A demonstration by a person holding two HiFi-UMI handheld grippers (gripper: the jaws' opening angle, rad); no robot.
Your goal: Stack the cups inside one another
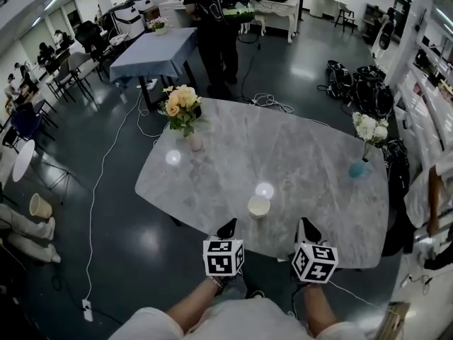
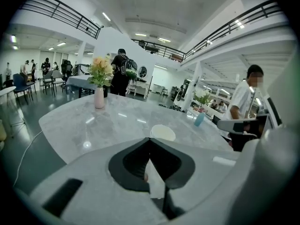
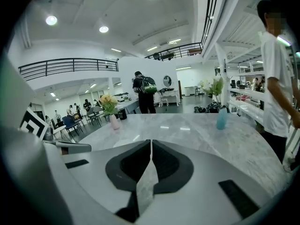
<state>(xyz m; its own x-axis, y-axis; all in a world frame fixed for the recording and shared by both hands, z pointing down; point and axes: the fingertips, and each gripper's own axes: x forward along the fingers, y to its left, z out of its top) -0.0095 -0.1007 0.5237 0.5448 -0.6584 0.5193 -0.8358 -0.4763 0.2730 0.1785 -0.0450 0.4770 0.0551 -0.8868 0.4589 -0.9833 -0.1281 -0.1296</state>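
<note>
1. Grey marble tabletop (image 1: 304,154) fills a bright open hall, with a pink vase (image 1: 195,142) and a blue vase (image 1: 358,167) of flowers near opposite edges.
2. Cream cup (image 1: 258,206) stands upright near the front edge, just ahead of both tongs, touching neither.
3. Left tongs (image 1: 228,227) are closed on nothing.
4. Right tongs (image 1: 306,227) are pressed together, empty.

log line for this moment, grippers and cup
left gripper: shut, empty | right gripper: shut, empty | cup: upright on table, ahead of both grippers, untouched
</note>
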